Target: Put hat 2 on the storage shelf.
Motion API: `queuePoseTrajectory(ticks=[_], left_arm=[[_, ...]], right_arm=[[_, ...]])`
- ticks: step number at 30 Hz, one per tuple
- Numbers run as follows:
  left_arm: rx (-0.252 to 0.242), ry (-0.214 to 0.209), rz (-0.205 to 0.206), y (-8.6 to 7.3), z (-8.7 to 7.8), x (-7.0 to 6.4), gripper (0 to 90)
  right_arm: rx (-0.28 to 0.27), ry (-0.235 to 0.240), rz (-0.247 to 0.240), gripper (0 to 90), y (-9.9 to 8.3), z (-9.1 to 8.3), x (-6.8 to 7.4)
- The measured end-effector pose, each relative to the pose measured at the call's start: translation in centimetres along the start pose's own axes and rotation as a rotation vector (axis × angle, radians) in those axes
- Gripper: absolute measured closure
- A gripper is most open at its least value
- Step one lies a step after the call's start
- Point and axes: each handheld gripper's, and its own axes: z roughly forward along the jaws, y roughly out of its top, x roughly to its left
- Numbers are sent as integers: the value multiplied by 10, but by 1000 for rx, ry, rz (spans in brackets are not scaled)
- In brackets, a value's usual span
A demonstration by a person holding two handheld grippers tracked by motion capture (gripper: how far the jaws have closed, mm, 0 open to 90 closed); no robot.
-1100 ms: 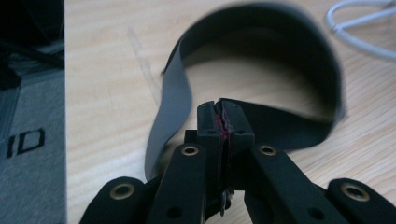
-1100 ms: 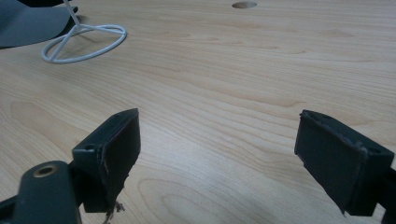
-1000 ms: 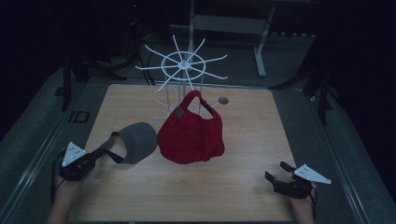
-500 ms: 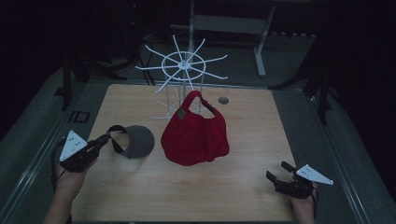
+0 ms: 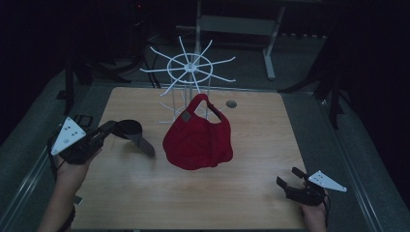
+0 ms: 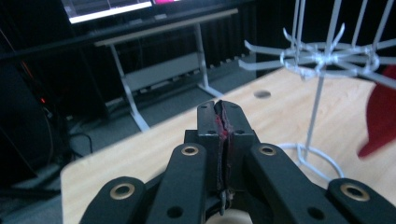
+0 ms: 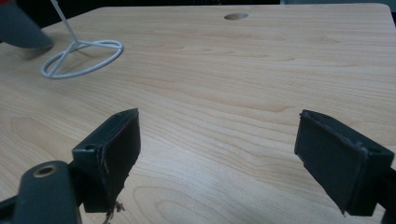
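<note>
A red cap point(image 5: 198, 140) hangs from a low hook of the white wire rack point(image 5: 191, 65) at the back middle of the wooden table point(image 5: 251, 145); its edge point(image 6: 380, 121) is at the right of the left gripper view. My left gripper point(image 5: 110, 126) is over the table's left edge, shut on a dark grey cap point(image 5: 131, 135) that hangs off its tip with the brim pointing right. Its jaws point(image 6: 219, 109) are pressed together. My right gripper point(image 5: 286, 177) rests low near the front right corner, open and empty point(image 7: 219, 140).
The rack's ring base point(image 7: 81, 56) stands on the table beyond my right gripper. A round hole point(image 5: 231, 104) sits in the table near the back edge. A metal-framed bench point(image 5: 237, 24) stands behind the table in the dark.
My left gripper has drawn the grey cap leftward, away from the red cap, and turned it so the brim points right. The right gripper has stayed put.
</note>
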Motion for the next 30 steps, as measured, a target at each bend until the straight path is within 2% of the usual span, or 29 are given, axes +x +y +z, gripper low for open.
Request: queuePoseTrajectory(ticks=[8, 15, 20, 25, 27, 29, 30], left_arm=[[-55, -6, 27, 26, -9, 5, 885], [-124, -25, 45, 44, -34, 5, 885], [-164, -56, 68, 62, -49, 2, 885], [-184, -65, 91, 83, -50, 1, 885], [-194, -82, 94, 93, -48, 2, 884], [-197, -81, 97, 96, -47, 1, 884], [-206, -87, 108, 106, -45, 1, 884]], right_arm=[[-5, 2, 5, 142, 0, 0, -1], [0, 1, 5, 143, 0, 0, 0], [3, 2, 4, 143, 0, 0, 0], [1, 4, 5, 143, 0, 0, 0], [0, 5, 5, 143, 0, 0, 0], [-1, 6, 6, 143, 0, 0, 0], [-1, 7, 7, 143, 0, 0, 0]])
